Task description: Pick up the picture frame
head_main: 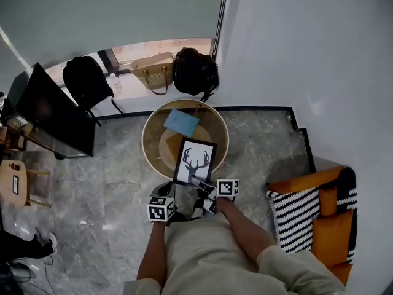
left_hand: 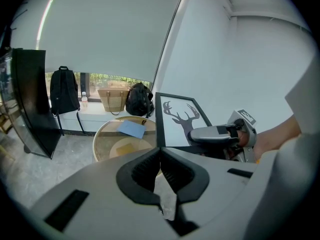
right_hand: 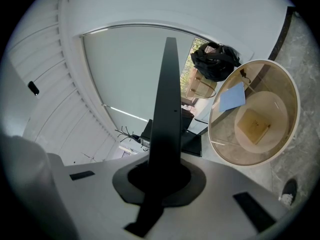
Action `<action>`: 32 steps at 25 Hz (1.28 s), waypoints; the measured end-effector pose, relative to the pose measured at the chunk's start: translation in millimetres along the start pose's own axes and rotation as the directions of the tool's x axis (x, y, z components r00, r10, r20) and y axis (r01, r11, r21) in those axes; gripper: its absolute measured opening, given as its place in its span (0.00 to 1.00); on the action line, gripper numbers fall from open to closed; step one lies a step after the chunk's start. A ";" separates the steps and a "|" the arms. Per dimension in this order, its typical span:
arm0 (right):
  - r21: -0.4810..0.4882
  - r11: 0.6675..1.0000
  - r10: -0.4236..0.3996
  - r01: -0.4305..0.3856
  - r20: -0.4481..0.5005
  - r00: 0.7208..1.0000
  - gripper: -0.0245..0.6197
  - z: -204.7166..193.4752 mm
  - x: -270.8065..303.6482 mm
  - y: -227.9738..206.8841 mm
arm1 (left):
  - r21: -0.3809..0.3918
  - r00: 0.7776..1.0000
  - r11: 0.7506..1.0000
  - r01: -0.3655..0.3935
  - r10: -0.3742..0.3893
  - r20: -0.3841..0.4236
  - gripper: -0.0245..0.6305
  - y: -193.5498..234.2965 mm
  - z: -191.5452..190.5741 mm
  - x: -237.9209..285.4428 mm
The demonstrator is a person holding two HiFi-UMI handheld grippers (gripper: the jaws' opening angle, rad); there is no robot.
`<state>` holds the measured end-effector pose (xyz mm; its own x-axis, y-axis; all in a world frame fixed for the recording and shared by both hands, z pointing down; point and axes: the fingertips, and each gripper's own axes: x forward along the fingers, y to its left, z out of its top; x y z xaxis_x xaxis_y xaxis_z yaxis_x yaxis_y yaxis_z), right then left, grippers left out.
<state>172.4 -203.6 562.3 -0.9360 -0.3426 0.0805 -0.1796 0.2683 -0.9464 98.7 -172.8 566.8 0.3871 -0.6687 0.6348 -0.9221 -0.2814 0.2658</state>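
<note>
At the far left one flat black screen stands over the polished grey marble floor, with one small wooden stool below it. By the window are three bags: a black backpack, a woven straw tote and a slumped black bag. One round counter with a pale rim and a clear glass top carries a single blue sheet, and one tan square block shows through the glass on its lower tier. The left gripper holds nothing, its ribbed black fingers pressed together at the tips, near the frame. The one picture frame, a thin black rectangle around a white print of an antlered stag's head, is held up over the counter's near rim. Its lower edge is pinched between the fingers of the right gripper. Open floor lies to the left of the counter; on the right a white wall stands near, and one orange armchair with a black-and-white striped cushion fills the corner
</note>
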 end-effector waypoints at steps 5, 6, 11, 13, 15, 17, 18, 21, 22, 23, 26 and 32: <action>-0.015 1.000 -0.008 0.008 -0.017 1.000 0.10 -1.8 -2.5 -1.3 | -0.002 1.000 1.000 0.008 -0.008 0.001 0.07 -4.0 -1.4 1.1; -0.020 1.000 -0.010 0.010 -0.021 1.000 0.10 -2.5 -2.9 -0.4 | -0.002 1.000 1.000 0.011 -0.011 -0.001 0.07 -4.8 -2.9 1.0; -0.018 1.000 -0.007 0.007 -0.018 1.000 0.10 -3.0 -3.3 0.5 | 0.004 1.000 1.000 0.022 -0.022 -0.003 0.07 -5.2 -4.1 2.9; -0.016 1.000 -0.008 0.008 -0.019 1.000 0.10 -4.6 -3.6 0.9 | 0.004 1.000 1.000 0.022 -0.022 -0.002 0.07 -5.2 -4.6 1.9; -0.022 1.000 -0.007 0.006 -0.019 1.000 0.10 -4.5 -2.8 1.6 | 0.002 1.000 1.000 0.021 -0.021 -0.003 0.07 -4.5 -4.9 1.2; -0.031 0.999 -0.008 0.008 -0.021 1.000 0.10 -3.4 -2.4 1.1 | 0.000 1.000 1.000 0.020 -0.020 -0.008 0.07 -4.2 -5.1 1.7; -0.036 0.999 -0.010 0.010 -0.024 1.000 0.10 -3.1 -2.5 0.9 | -0.001 1.000 1.000 0.020 -0.020 -0.011 0.07 -4.3 -5.5 2.1; -0.050 0.999 -0.016 0.014 -0.027 1.000 0.10 -2.6 -2.3 2.3 | -0.005 1.000 1.000 0.018 -0.018 -0.013 0.07 -4.4 -5.6 2.7; -0.053 0.998 -0.015 0.014 -0.025 1.000 0.10 -2.1 -2.1 2.5 | -0.005 1.000 1.000 0.019 -0.019 -0.012 0.07 -4.1 -4.9 3.0; -0.055 0.998 -0.016 0.014 -0.023 1.000 0.10 -1.4 -1.8 2.3 | -0.005 1.000 1.000 0.020 -0.020 -0.010 0.07 -3.8 -4.2 3.5; -0.056 0.998 -0.018 0.016 -0.022 1.000 0.10 -1.0 -2.1 1.7 | -0.004 1.000 1.000 0.022 -0.022 -0.008 0.07 -4.1 -3.8 4.6; -0.043 0.999 -0.027 0.026 -0.019 0.999 0.10 -0.7 -4.6 -2.2 | 0.003 0.999 1.000 0.029 -0.029 -0.017 0.07 -5.9 -4.7 8.3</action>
<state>176.9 -201.9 564.2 -0.9364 -0.3325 0.1120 -0.2168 0.2975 -0.9298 107.4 -173.4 573.9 0.4140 -0.6482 0.6391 -0.9102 -0.3027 0.2825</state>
